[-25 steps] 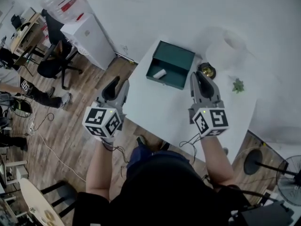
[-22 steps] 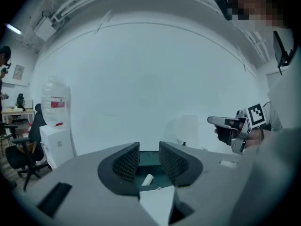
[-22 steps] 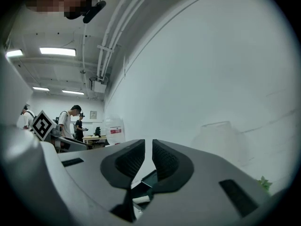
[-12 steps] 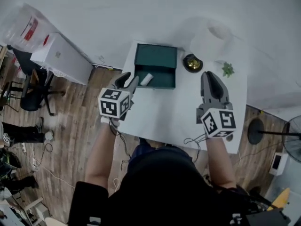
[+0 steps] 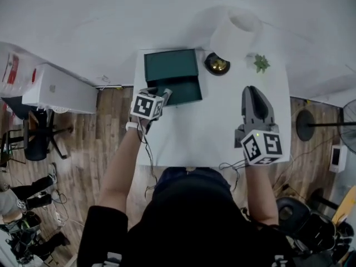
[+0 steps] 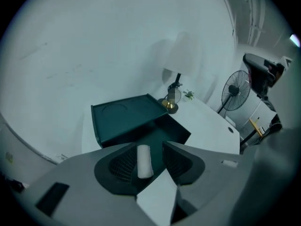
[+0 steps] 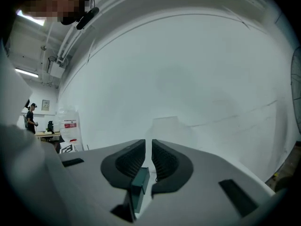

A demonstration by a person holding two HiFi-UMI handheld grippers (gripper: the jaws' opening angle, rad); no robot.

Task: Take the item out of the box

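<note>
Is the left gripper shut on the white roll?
No: the left gripper's jaws stand apart, with the roll lying between them in the box.

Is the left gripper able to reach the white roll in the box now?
Likely yes: the left gripper hangs with jaws open either side of the white roll; the box stands open, nothing in between.

This looks like an open office workroom: a wood-plank floor [image 5: 111,127], a black swivel chair [image 5: 33,143] off to one side, a white table [image 5: 222,132] pushed against a bare white wall [image 5: 111,15], a pedestal fan [image 6: 235,91], ceiling strip lights [image 7: 26,73], and a person [image 7: 30,118] standing at a far desk [image 7: 47,134]
</note>
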